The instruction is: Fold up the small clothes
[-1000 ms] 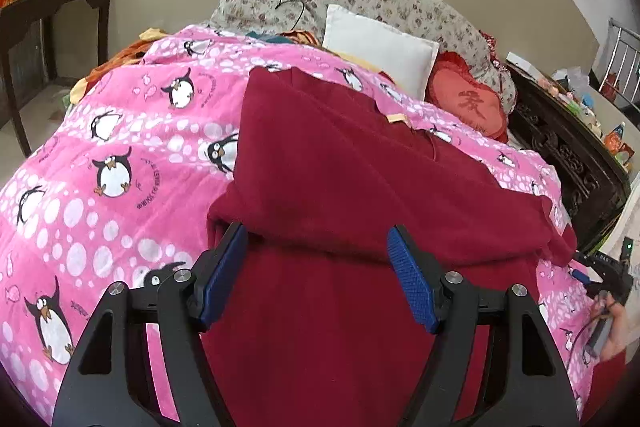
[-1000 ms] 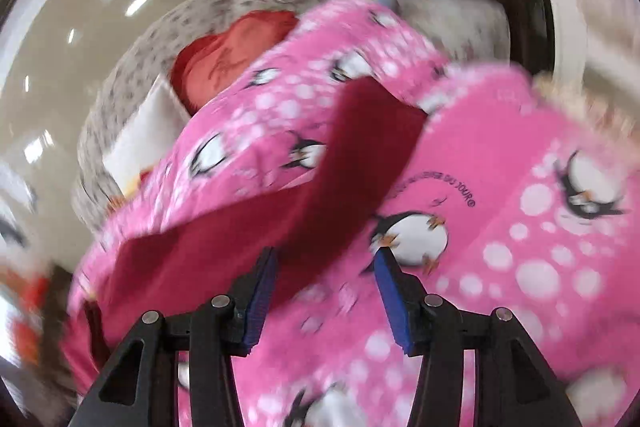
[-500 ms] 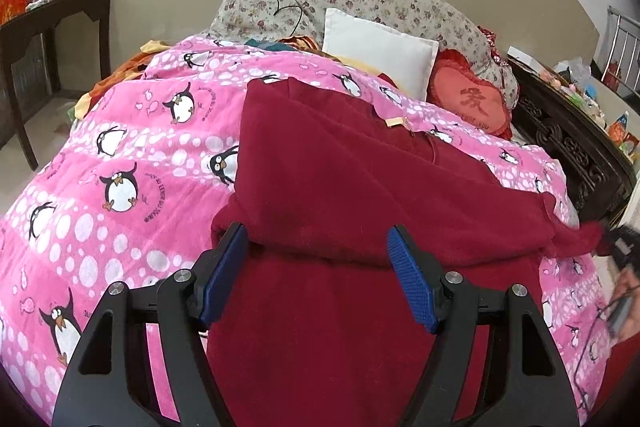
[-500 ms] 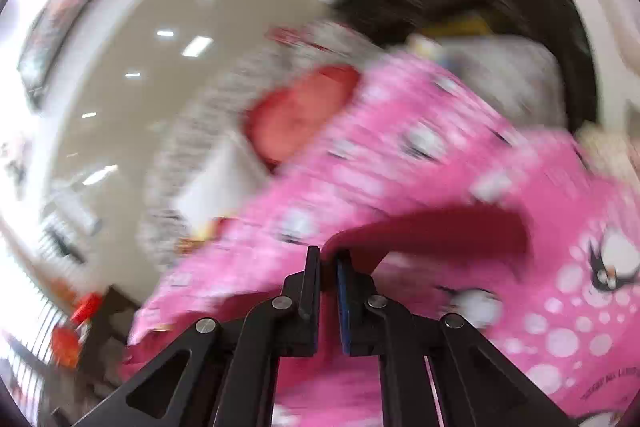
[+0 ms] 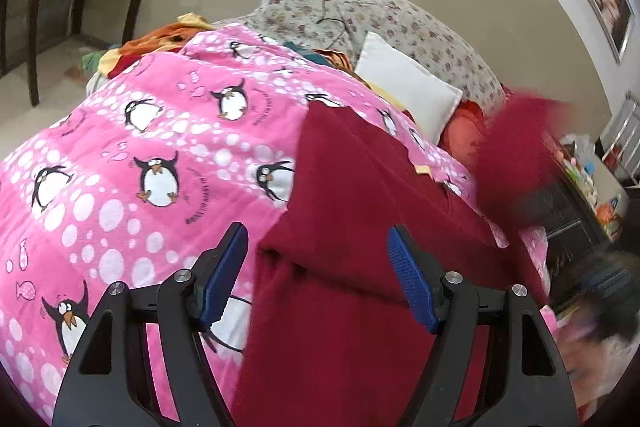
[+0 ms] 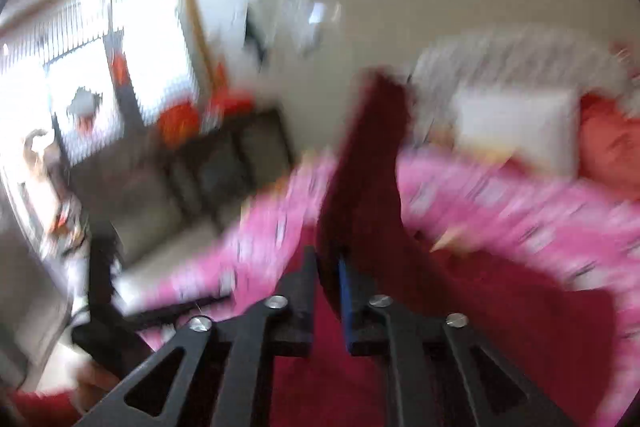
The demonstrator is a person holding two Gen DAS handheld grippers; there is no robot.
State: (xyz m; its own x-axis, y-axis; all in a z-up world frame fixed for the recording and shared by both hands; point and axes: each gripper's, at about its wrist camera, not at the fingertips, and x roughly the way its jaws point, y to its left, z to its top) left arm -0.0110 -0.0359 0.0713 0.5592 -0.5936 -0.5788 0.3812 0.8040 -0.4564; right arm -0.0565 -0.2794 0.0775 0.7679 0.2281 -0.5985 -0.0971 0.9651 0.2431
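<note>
While my right claw (image 6: 328, 267) is pinched tight on a strip of the dark red garment (image 5: 360, 227), the cloth stands up out of the blue pads toward twelve o'clock in its blurred view, lifted clear of the bed. From my left wrist view that same raised piece shows as a smeared red flap (image 5: 520, 155) up at two o'clock, hanging over the garment's far right edge. So the sleeve end, as I judge it, is in the air and the body of the garment lies flat on the pink penguin blanket (image 5: 140, 147).

My left claw (image 5: 316, 275) is spread wide, gripping nothing, poised above the near part of the garment with a folded edge running across between its pads. Its left pad sits over the blanket just off the garment's left edge; its right pad is over red cloth.

What matters now: the garment's long axis runs from six o'clock up toward twelve, away from me, and the lifted flap has to travel across it, from the right side in toward the middle. My right claw owns that move, being the one that has the cloth. My left is nearer the hem and looks best placed to pin the body down. Beyond, a white pillow (image 5: 408, 91) and a floral cushion (image 5: 400, 15) sit at the bed's head, well apart.
</note>
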